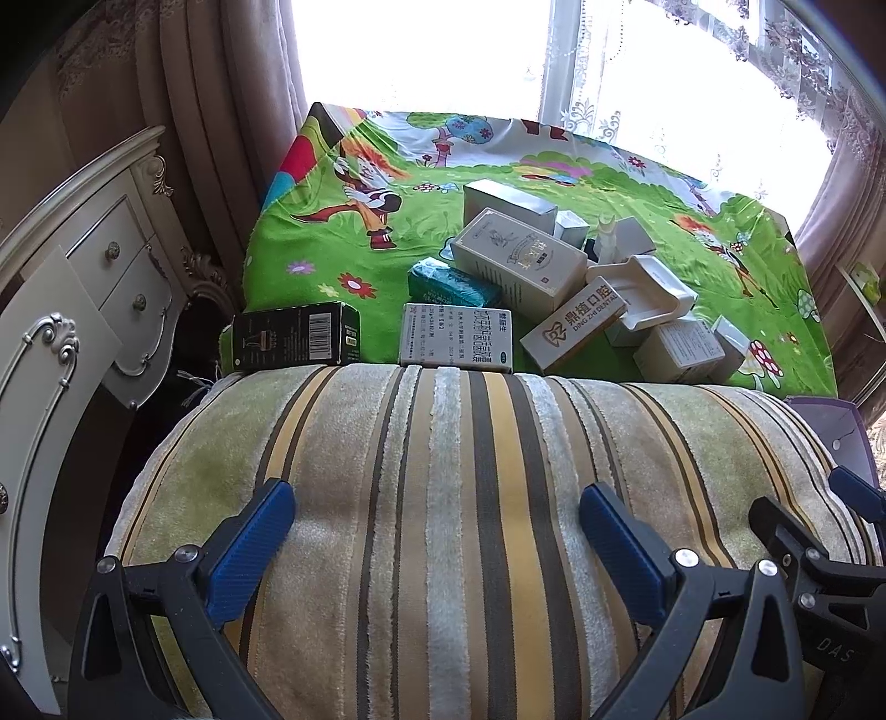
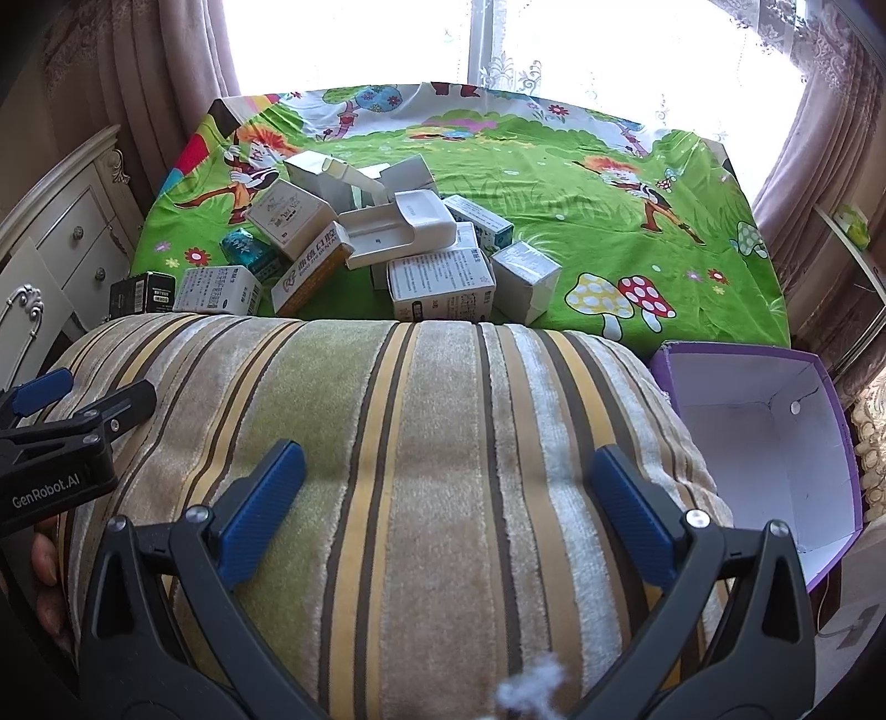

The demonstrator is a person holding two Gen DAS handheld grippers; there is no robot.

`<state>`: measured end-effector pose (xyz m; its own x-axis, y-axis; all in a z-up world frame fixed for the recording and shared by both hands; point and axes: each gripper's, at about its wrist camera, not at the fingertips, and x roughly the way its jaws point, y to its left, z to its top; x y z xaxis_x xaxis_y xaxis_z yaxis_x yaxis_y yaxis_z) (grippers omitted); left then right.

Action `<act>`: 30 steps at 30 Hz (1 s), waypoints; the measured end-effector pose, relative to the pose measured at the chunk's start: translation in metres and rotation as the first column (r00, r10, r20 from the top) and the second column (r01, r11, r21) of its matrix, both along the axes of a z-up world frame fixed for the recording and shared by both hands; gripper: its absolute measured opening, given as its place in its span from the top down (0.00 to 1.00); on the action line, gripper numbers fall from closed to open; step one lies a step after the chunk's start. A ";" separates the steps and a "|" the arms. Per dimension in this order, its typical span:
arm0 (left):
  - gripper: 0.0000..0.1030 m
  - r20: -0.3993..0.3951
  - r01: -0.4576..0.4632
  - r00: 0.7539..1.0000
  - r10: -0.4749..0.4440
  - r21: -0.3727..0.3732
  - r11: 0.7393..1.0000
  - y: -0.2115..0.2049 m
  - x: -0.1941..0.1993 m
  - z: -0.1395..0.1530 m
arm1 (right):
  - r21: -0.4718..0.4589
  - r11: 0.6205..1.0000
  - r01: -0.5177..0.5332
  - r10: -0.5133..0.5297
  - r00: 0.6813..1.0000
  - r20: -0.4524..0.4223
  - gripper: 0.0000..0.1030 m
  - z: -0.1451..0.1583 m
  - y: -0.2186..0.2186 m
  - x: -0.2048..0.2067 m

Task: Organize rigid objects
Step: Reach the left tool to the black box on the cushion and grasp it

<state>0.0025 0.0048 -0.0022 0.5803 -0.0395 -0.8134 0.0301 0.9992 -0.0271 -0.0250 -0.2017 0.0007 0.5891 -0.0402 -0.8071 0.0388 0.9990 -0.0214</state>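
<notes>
Nothing appears sorted yet: the purple box (image 2: 764, 443) at three o'clock sits empty, the cartons (image 2: 398, 243) remain heaped at twelve o'clock, and left gripper (image 1: 437, 531) and right gripper (image 2: 448, 498) hover spread, empty.

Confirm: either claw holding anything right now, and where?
Nothing held. Left claw and right claw are both open over the striped cushion, apart from the boxes on the green cloth.

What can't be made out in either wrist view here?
- Right wrist view: floor of the purple box is cut off by its near wall.
- Both views: near sides of the front boxes are hidden behind the striped cushion.
- Both views: outside the window is overexposed.
</notes>
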 end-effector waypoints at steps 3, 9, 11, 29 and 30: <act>0.00 0.013 -0.001 1.000 0.002 -0.035 0.999 0.005 -0.002 0.003 | 0.003 1.000 -0.005 0.005 1.000 -0.010 0.00 0.000 0.000 0.003; 0.02 0.027 -0.018 0.999 0.024 -0.215 0.976 0.049 0.006 0.027 | 0.071 0.997 -0.016 0.018 0.999 -0.029 0.00 0.002 -0.011 0.007; 0.02 0.047 -0.040 0.998 0.051 -0.211 0.977 0.070 0.012 0.033 | 0.082 0.996 -0.033 0.038 0.998 -0.055 0.00 0.003 -0.012 0.009; 0.00 -0.227 0.001 0.973 -0.034 -0.146 0.989 0.107 0.134 -0.022 | 0.143 0.978 -0.152 0.162 0.985 -0.061 0.00 0.019 -0.059 0.039; 0.00 -0.234 -0.001 0.972 -0.033 -0.145 0.989 0.108 0.136 -0.024 | 0.130 0.979 -0.159 0.168 0.984 -0.056 0.00 0.020 -0.060 0.043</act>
